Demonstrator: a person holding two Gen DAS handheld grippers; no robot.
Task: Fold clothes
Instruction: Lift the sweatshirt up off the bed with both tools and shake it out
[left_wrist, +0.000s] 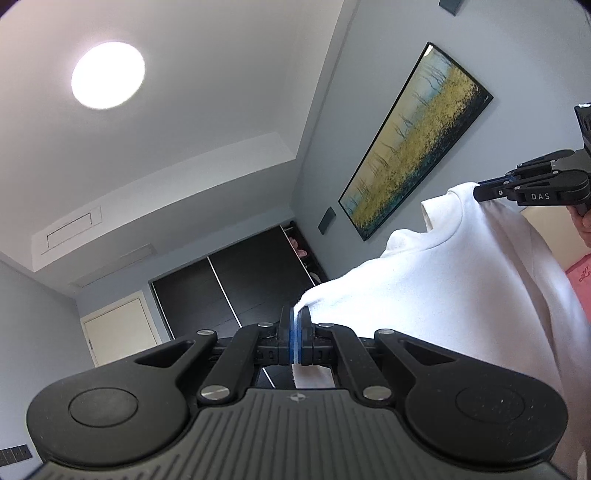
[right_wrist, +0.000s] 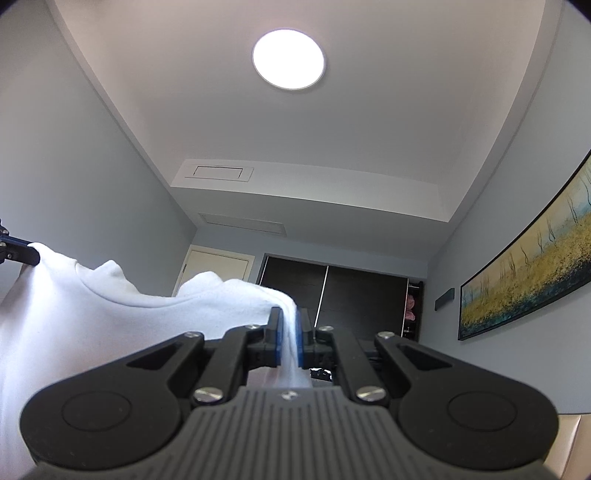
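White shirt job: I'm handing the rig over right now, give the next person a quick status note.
Left gripper: shut on one shoulder of the white shirt.
Right gripper: shut on the other shoulder.
The shirt hangs in the air between them, collar up; its lower part is out of view.
Done: picked up and spread.
Left: lay it flat and make every fold.

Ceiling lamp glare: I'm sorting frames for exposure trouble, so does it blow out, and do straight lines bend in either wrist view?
Left wrist view: the ceiling lamp is a blown-out white disc, the white garment keeps its texture, and the painting looks sharp. Right wrist view: lamp equally blown out, painting frame visibly bowed by the fisheye.
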